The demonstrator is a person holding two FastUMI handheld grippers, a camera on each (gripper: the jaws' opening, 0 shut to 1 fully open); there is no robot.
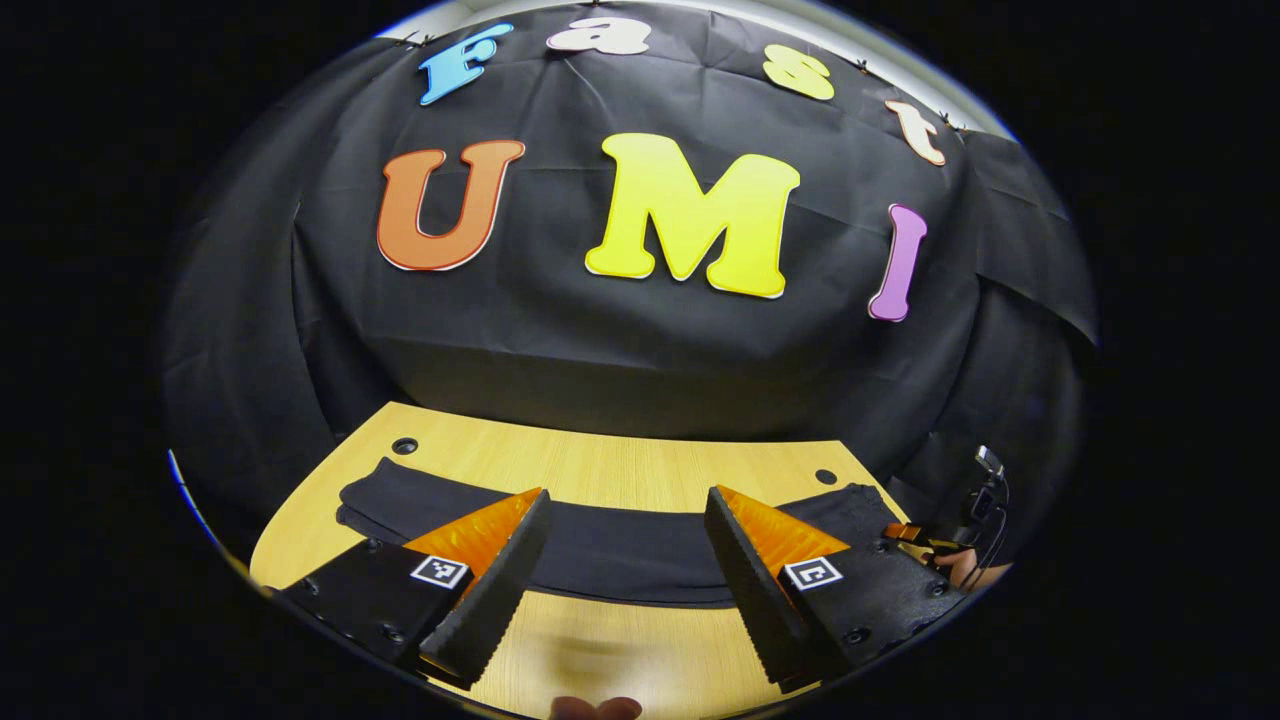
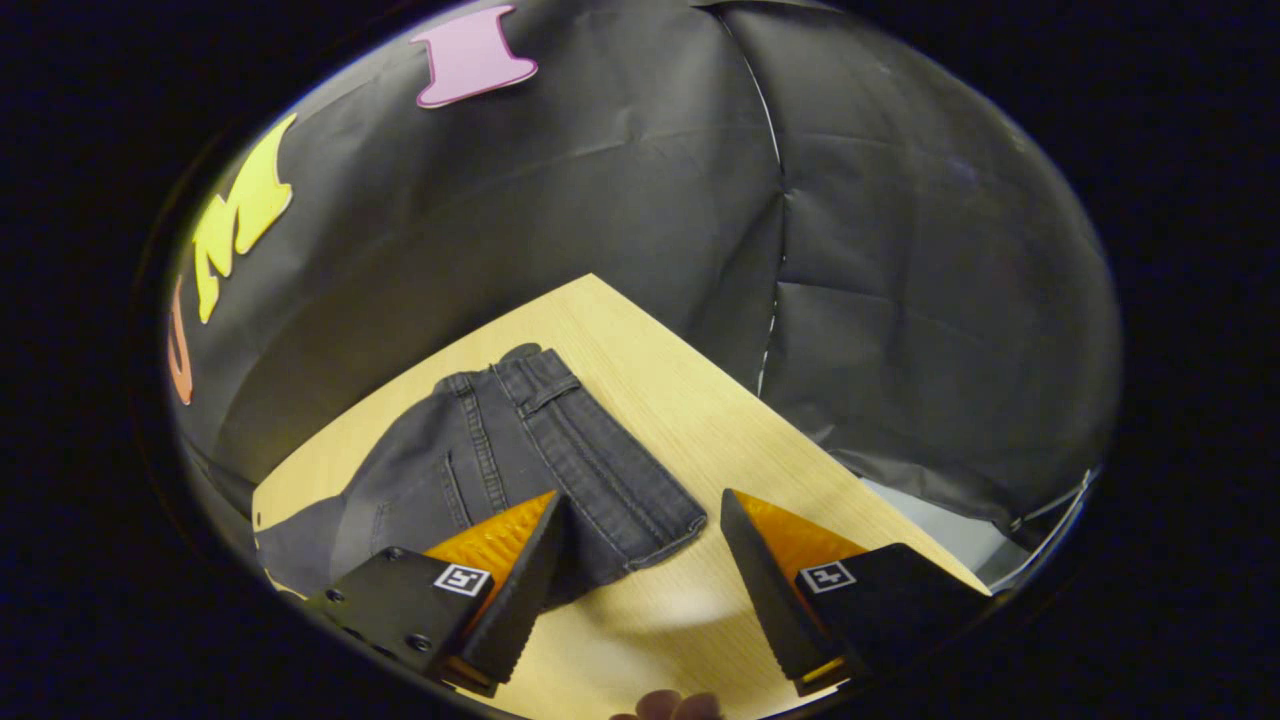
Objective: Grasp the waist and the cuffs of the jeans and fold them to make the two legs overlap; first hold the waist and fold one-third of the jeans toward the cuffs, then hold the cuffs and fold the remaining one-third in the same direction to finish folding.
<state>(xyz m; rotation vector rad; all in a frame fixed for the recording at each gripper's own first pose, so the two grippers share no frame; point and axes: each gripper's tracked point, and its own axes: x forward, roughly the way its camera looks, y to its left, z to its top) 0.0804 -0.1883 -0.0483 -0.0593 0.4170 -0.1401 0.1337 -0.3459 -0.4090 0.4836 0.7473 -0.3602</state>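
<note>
nothing is folded yet: the black jeans point(image 1: 620, 545) lie flat at 12 o'clock, my left gripper point(image 1: 625, 560) and right gripper point(image 2: 640, 565) wide open, empty.

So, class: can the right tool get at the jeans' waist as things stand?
Probably yes: the right tool is open just short of the waistband of the jeans, with bare table around it.

left tongs point(image 1: 627, 575): square tag markers | screws | right tongs point(image 2: 640, 585): same
</note>
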